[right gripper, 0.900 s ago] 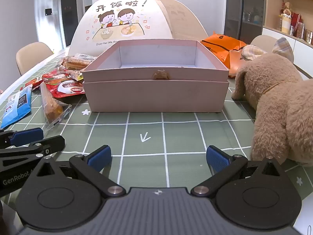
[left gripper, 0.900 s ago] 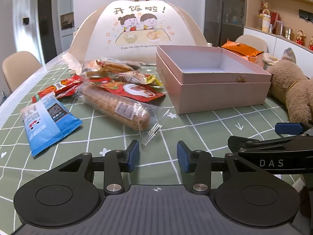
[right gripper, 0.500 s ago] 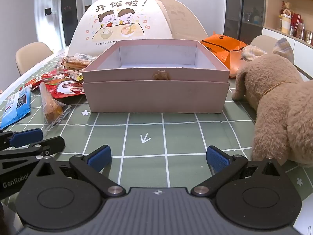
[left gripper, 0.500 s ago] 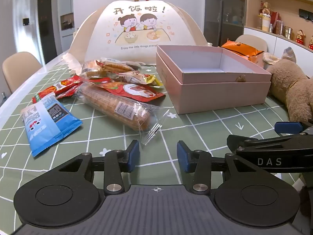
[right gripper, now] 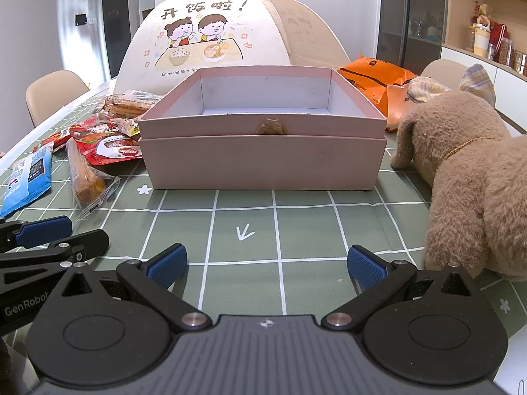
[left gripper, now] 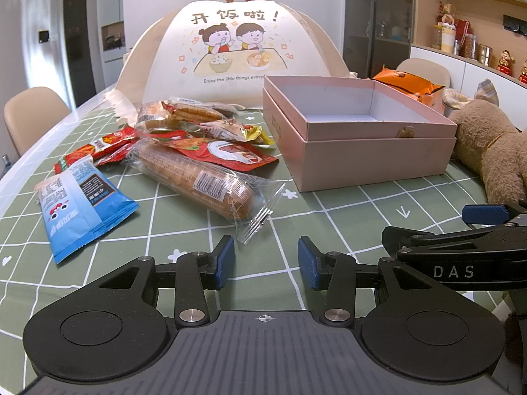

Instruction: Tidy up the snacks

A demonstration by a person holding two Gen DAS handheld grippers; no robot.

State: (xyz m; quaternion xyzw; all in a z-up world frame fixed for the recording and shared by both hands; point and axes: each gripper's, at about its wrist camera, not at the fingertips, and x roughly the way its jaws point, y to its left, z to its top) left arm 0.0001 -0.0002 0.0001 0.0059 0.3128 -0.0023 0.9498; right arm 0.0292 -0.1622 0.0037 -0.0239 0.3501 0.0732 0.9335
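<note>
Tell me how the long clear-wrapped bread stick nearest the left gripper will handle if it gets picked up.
The long bread stick probably feels light for its size and gives under squeeze, being bread. Its glossy clear wrapper looks slippery, and the loose crimped end would likely flop. Its rounded shape may let it roll on the tablecloth if pushed sideways.
</note>
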